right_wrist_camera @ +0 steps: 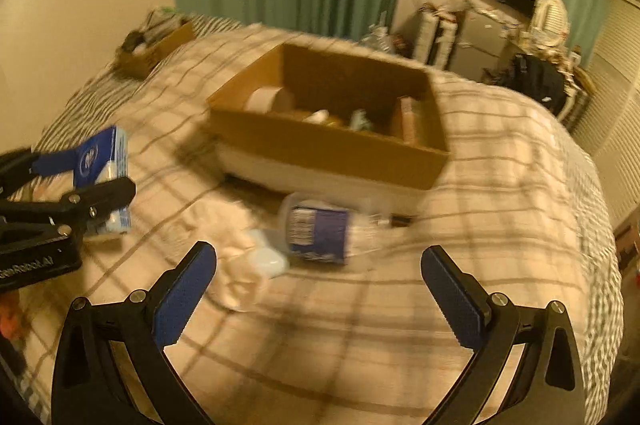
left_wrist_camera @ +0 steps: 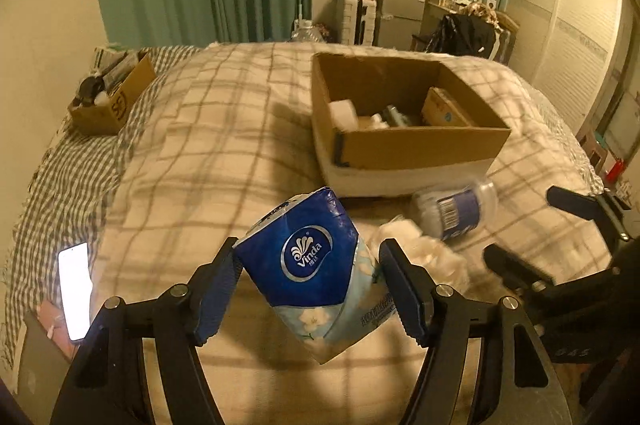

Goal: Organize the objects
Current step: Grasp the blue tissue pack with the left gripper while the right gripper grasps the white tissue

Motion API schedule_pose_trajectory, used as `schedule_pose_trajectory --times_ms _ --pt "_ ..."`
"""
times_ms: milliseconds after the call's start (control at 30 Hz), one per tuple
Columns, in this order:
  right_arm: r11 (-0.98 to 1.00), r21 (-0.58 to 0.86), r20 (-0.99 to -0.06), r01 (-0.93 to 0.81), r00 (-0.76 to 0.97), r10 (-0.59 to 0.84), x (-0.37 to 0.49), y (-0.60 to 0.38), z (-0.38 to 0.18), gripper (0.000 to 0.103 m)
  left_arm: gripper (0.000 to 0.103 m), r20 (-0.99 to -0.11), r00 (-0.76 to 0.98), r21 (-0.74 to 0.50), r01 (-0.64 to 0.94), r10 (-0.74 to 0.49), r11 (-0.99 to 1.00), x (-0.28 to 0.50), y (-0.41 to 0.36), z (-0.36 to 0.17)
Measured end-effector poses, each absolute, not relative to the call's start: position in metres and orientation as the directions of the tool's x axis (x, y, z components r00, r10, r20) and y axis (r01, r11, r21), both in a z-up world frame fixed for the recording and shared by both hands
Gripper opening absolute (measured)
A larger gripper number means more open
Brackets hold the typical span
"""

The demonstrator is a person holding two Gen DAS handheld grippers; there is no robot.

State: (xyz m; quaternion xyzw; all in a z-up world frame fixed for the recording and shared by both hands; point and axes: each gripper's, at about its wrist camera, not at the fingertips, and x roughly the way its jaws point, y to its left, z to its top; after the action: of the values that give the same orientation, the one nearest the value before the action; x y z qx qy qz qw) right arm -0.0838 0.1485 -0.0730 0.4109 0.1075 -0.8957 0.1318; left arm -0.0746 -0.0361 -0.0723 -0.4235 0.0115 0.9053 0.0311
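Observation:
My left gripper (left_wrist_camera: 310, 275) is shut on a blue Vinda tissue pack (left_wrist_camera: 316, 265) and holds it tilted above the checked bed cover; the pack also shows in the right wrist view (right_wrist_camera: 102, 161). A large open cardboard box (left_wrist_camera: 424, 141) with several items inside sits on the bed behind it, also seen in the right wrist view (right_wrist_camera: 332, 149). A clear cotton swab container (left_wrist_camera: 456, 209) with a blue label lies on its side in front of the box, next to white cotton balls (left_wrist_camera: 420, 249). My right gripper (right_wrist_camera: 318, 265) is open and empty, just short of the swab container (right_wrist_camera: 320, 231).
A smaller cardboard box (left_wrist_camera: 108, 101) full of items sits at the bed's far left. A lit phone (left_wrist_camera: 75, 291) lies at the left edge. A white lid (right_wrist_camera: 268, 259) lies by the cotton. Curtains, a TV and furniture stand beyond the bed.

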Motion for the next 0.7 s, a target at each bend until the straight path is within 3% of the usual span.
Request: schedule_pose_trajectory --times_ms 233,400,467,567,700 --pt "-0.897 -0.042 -0.857 0.441 -0.478 -0.195 -0.105 0.096 -0.113 0.101 0.072 -0.768 -0.640 0.015 -0.039 0.013 -0.999 -0.071 -0.062 -0.080" --pt "-0.890 -0.026 -0.890 0.456 -0.416 -0.188 -0.113 0.084 -0.132 0.068 0.072 -0.774 -0.633 -0.008 -0.040 0.031 -0.999 -0.072 -0.068 -0.087" --pt "-0.888 -0.026 -0.887 0.459 -0.421 -0.191 -0.110 0.084 -0.131 0.038 0.072 -0.778 -0.627 -0.014 -0.044 0.038 -0.999 -0.073 -0.068 -0.090" --pt "-0.902 -0.032 -0.864 0.431 -0.466 -0.191 -0.102 0.091 -0.121 0.025 0.072 -0.775 -0.629 -0.033 -0.051 0.058 -0.998 -0.071 -0.067 -0.090" --pt "-0.924 -0.024 -0.818 0.382 -0.539 -0.202 -0.085 0.111 -0.096 0.018 0.072 -0.765 -0.638 -0.056 -0.069 0.087 -0.996 -0.062 -0.062 -0.085"
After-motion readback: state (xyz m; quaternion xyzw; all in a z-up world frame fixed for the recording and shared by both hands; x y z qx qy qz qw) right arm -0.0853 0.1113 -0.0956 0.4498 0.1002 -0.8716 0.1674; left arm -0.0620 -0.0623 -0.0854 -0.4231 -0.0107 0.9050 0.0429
